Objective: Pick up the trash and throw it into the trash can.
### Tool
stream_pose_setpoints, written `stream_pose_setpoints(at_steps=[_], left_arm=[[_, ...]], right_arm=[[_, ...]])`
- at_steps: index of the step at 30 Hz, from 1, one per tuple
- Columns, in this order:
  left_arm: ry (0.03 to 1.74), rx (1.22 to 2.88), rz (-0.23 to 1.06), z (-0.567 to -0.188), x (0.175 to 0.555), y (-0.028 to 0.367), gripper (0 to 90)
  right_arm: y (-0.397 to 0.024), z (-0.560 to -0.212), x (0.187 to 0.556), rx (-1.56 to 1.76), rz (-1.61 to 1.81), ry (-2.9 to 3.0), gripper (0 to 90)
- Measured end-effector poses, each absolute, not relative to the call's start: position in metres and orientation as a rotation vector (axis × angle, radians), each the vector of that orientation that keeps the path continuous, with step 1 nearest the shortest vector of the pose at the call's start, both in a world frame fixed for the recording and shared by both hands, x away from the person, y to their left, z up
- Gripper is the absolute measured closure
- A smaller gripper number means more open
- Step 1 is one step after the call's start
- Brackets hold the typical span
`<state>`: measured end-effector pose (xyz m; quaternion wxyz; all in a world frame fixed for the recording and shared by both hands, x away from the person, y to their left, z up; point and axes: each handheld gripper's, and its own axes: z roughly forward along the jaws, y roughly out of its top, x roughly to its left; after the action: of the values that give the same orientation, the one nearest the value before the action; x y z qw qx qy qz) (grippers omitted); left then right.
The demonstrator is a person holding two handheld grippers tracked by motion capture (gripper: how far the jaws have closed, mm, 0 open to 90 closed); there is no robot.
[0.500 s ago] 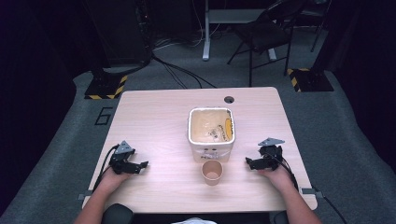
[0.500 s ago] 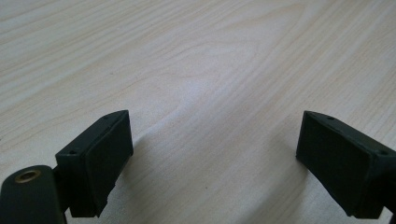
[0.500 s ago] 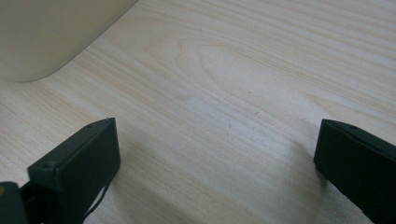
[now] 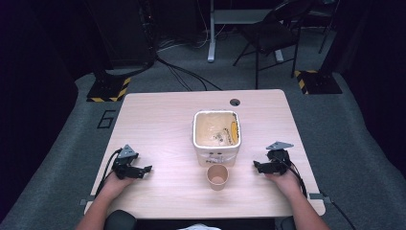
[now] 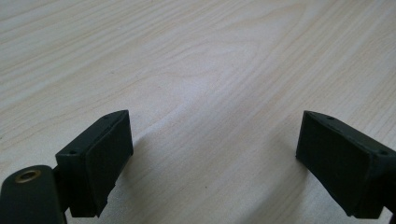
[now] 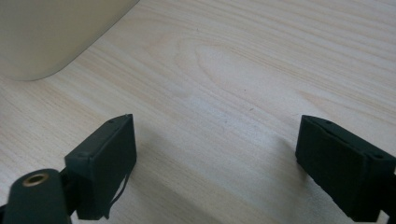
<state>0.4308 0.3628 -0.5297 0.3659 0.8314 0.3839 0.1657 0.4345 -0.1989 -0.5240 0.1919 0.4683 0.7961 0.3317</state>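
Note:
A white square tub (image 4: 216,130) with brownish contents stands at the middle of the light wooden table (image 4: 158,120). Just in front of it sits a small tan paper cup (image 4: 217,177), upright. My left gripper (image 4: 145,169) rests on the table at the near left, jaws pointing right, open and empty (image 5: 212,158). My right gripper (image 4: 257,166) rests at the near right, jaws pointing left toward the cup, open and empty (image 6: 215,158). In the right gripper view a rounded corner of the tub (image 6: 51,32) lies at the upper left.
A round cable hole (image 4: 234,102) is in the table's far edge. Beyond the table are a folding chair (image 4: 273,33), a desk leg and cables on grey carpet. Bare wood lies between each gripper and the cup.

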Motion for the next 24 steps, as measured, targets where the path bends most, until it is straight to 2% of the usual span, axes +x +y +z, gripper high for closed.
stream_pose_setpoints(at_steps=[14, 24], left_arm=[[0.986, 2.14, 0.424, -0.53, 0.431, 0.363, 10.6], [0.985, 2.142, 0.425, -0.53, 0.431, 0.363, 10.6]], right_arm=[[-0.198, -0.518, 0.432, 1.288, 0.906, 2.282, 22.7], [-0.206, -0.493, 0.419, 1.253, 1.006, 2.316, 26.3]])
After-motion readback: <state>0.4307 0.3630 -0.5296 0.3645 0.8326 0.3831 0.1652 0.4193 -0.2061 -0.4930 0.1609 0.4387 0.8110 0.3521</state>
